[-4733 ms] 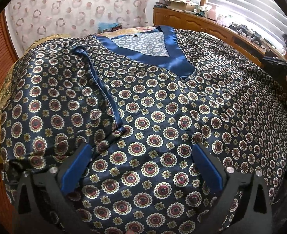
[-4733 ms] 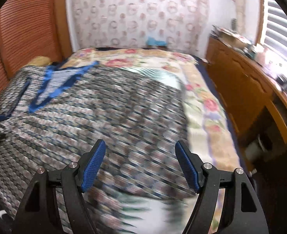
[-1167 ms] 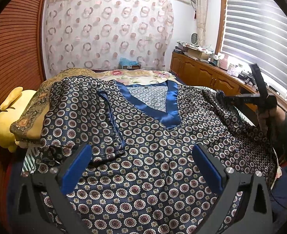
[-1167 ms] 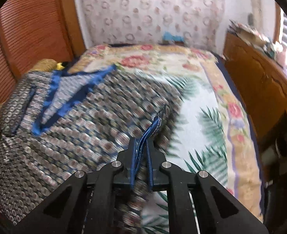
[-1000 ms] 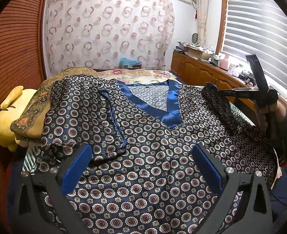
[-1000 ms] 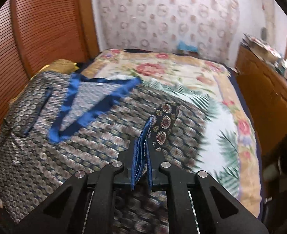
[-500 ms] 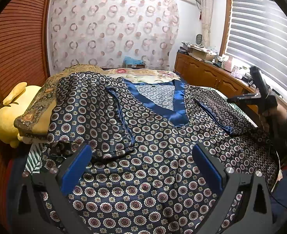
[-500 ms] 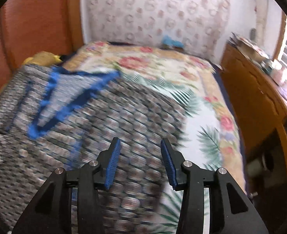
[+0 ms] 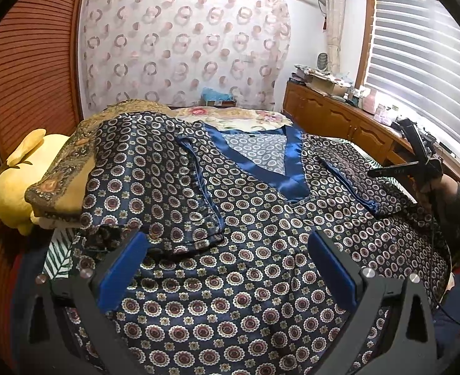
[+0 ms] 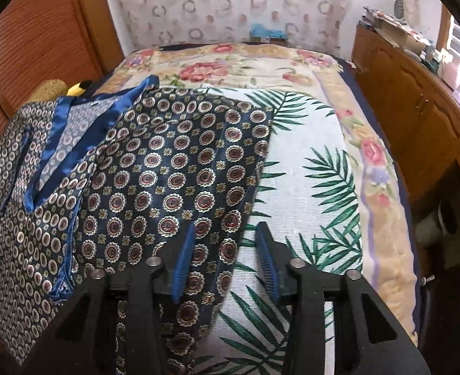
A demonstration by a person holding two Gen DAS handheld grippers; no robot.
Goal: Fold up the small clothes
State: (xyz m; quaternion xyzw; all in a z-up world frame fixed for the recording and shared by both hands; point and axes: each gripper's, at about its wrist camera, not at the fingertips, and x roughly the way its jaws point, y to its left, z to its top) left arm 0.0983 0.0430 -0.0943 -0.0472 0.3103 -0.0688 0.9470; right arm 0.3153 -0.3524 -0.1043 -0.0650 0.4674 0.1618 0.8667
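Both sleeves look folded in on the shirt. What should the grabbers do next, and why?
Probably lower both open grippers, left and right, to pinch the shirt's near hem and fold it up toward the collar. Both sleeves already lie folded in, and neither gripper holds anything.

The left gripper (image 9: 225, 268) hovers level, its blue pads spread wide. The right gripper (image 10: 228, 257) is parted too, its jaws narrower, holding nothing.
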